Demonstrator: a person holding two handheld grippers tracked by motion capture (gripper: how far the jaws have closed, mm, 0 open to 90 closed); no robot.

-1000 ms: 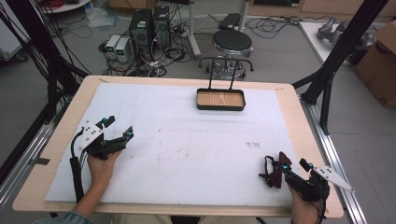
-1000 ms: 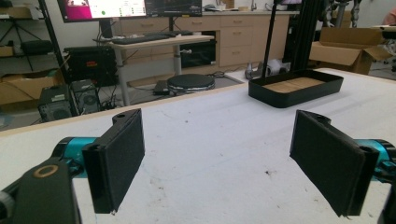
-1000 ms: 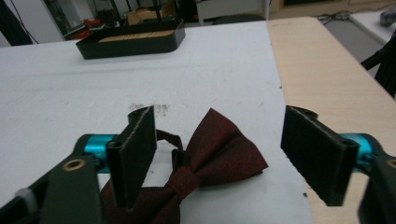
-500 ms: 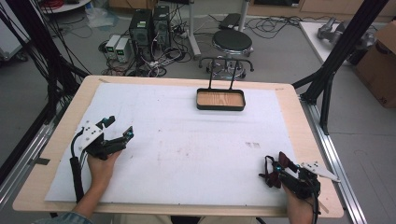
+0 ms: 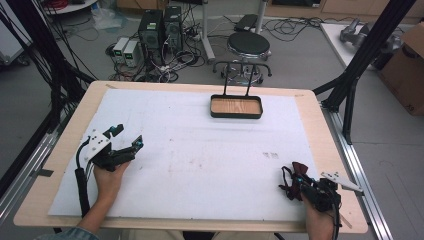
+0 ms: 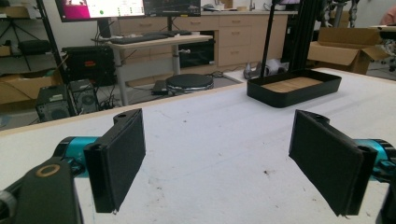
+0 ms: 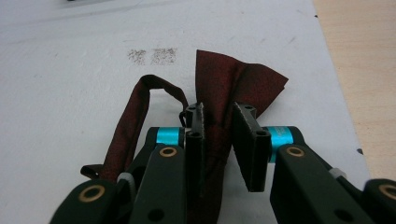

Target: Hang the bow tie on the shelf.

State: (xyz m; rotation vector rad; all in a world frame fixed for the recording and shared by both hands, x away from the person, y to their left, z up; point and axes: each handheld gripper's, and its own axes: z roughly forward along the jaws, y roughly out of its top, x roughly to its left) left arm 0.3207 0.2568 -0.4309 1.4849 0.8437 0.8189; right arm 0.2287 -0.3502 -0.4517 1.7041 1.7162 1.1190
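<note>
A dark red cloth strip (image 7: 233, 77), folded with a thin loop on one side, lies on the white sheet at the table's near right corner. My right gripper (image 7: 219, 111) is shut on it, with the cloth bunched between the two black jaws. In the high view the right gripper (image 5: 296, 183) sits low by the front edge with the cloth (image 5: 300, 168) sticking out ahead of it. My left gripper (image 5: 129, 136) rests at the left of the table. Its pads (image 6: 119, 156) stand wide apart with nothing between them, so the left gripper (image 6: 217, 158) is open.
A shallow black tray (image 5: 236, 115) with a wood-coloured bottom stands at the far middle of the table; the left gripper view shows the tray (image 6: 289, 95) ahead to the right. A white sheet (image 5: 210, 155) covers most of the tabletop. A stool and computers stand beyond the far edge.
My right gripper has shifted slightly left and toward the front edge with the red cloth still in it. The left gripper has stayed where it was.
</note>
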